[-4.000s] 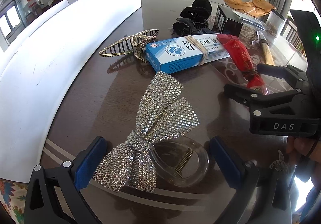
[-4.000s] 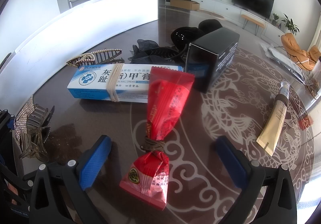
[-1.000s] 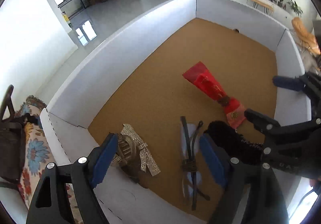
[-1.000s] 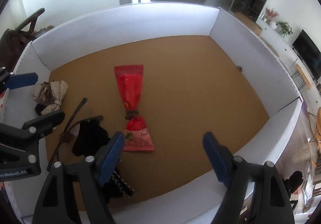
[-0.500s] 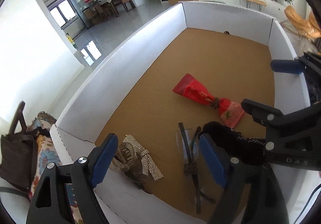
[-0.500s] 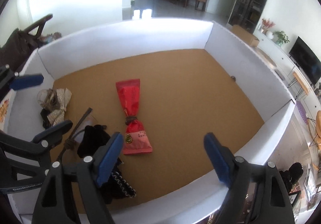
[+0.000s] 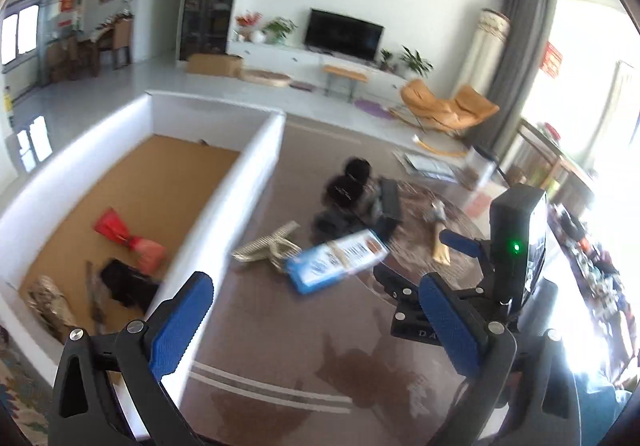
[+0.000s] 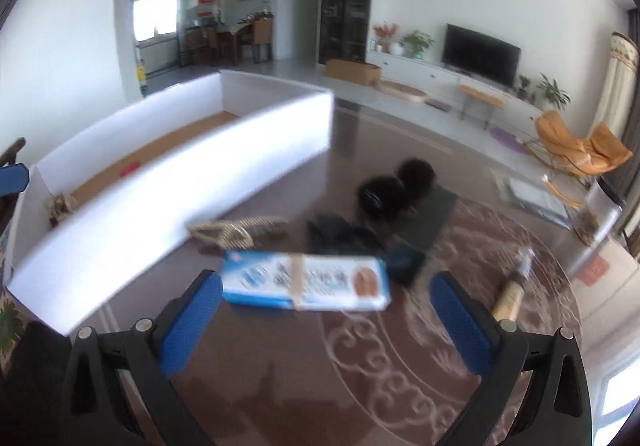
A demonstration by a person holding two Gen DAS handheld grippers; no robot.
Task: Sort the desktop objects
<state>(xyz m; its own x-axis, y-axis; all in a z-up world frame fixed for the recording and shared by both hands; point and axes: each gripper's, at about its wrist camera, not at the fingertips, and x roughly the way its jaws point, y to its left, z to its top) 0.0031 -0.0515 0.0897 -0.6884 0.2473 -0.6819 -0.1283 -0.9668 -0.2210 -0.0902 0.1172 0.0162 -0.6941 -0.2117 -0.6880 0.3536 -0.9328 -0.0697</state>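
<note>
Both handheld grippers are hovering over a dark brown table [image 8: 280, 386] with their jaws opening and nothing between the blue pads. The left gripper [image 7: 316, 322] is pointing down at the tabletop beside the near wall of a white-walled sorting box [image 7: 256, 150], while the right gripper [image 8: 324, 322] is hanging just short of a blue-and-white medicine carton [image 8: 306, 280] banded with a tan rubber band. Inside the box, on its cork-coloured floor, a red snack packet [image 7: 128, 236] is lying near a black hair accessory [image 7: 128, 282] and a rhinestone bow clip [image 7: 50, 302] in the near corner. Outside the box, a gold hair claw [image 8: 236, 228] is resting just beside the carton, close to the box wall, with a black box [image 8: 428, 220] and black hair pieces [image 8: 380, 194] behind it. A gold cosmetic tube [image 8: 512, 292] is lying apart to the right on the table's patterned inlay. Motion blur is softening most of the objects.
</note>
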